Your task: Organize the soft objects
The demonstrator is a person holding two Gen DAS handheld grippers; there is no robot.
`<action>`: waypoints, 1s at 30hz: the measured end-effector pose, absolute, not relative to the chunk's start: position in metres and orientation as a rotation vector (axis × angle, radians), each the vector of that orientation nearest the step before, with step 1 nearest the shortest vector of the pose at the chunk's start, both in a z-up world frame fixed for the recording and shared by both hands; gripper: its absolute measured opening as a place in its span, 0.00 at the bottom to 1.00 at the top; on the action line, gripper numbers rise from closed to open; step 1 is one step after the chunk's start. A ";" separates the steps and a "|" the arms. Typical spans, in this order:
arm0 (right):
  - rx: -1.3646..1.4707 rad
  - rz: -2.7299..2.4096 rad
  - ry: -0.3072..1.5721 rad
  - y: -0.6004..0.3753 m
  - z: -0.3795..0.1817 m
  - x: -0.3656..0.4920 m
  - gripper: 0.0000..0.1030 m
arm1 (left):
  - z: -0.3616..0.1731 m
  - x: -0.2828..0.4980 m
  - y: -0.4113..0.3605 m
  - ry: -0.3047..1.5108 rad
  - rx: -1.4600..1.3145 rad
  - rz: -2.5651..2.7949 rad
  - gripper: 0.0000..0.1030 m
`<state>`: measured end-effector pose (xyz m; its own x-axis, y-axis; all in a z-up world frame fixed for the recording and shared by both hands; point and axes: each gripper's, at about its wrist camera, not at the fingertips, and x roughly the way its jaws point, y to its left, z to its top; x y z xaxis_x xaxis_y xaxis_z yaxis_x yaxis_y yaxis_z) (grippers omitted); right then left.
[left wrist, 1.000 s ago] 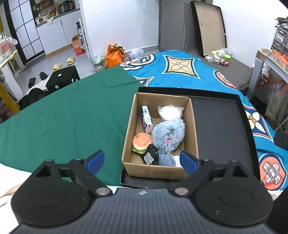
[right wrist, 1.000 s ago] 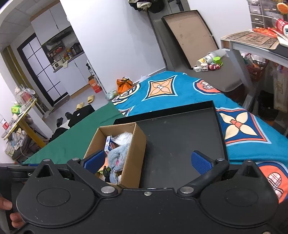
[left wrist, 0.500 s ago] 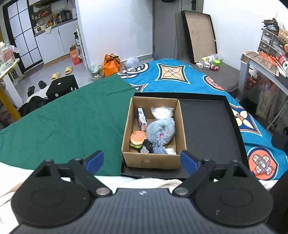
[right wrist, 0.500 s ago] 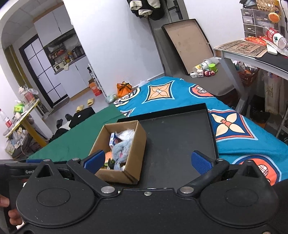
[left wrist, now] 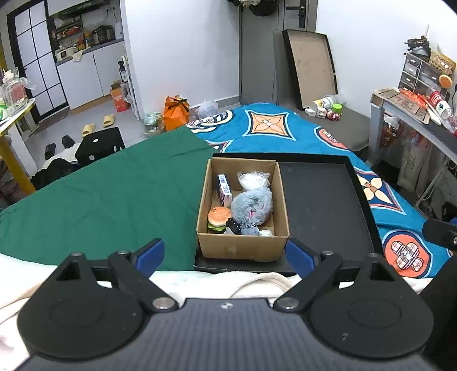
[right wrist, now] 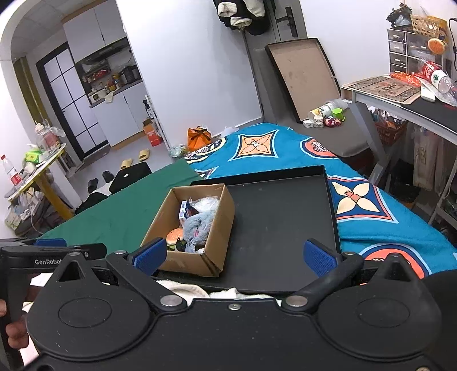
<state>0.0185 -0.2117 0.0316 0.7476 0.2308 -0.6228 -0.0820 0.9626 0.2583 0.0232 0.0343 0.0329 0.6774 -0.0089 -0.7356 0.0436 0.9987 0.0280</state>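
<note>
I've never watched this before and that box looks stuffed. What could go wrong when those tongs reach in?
The grey plush fills much of the cardboard box, pressed against the burger toy; lifting it might drag neighbours out. The light box sits loose on the black tray and could slide or tip. Both tongs, left and right, are open and empty.

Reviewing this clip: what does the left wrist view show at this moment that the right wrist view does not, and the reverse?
Only the left wrist view looks straight down into the cardboard box, so the white bagged item and the burger toy show fully. Only the right wrist view shows the left gripper's body from the side, the person's fingertips at the frame's left edge, and clothes hanging on the door. Both show the grey plush, the black tray, the green cloth, the blue patterned blanket, and their own open blue fingers holding nothing.
</note>
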 end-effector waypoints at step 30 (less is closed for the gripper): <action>0.202 0.156 0.741 -0.212 0.037 -0.004 1.00 | 0.046 -0.002 0.028 0.783 0.052 -0.063 0.89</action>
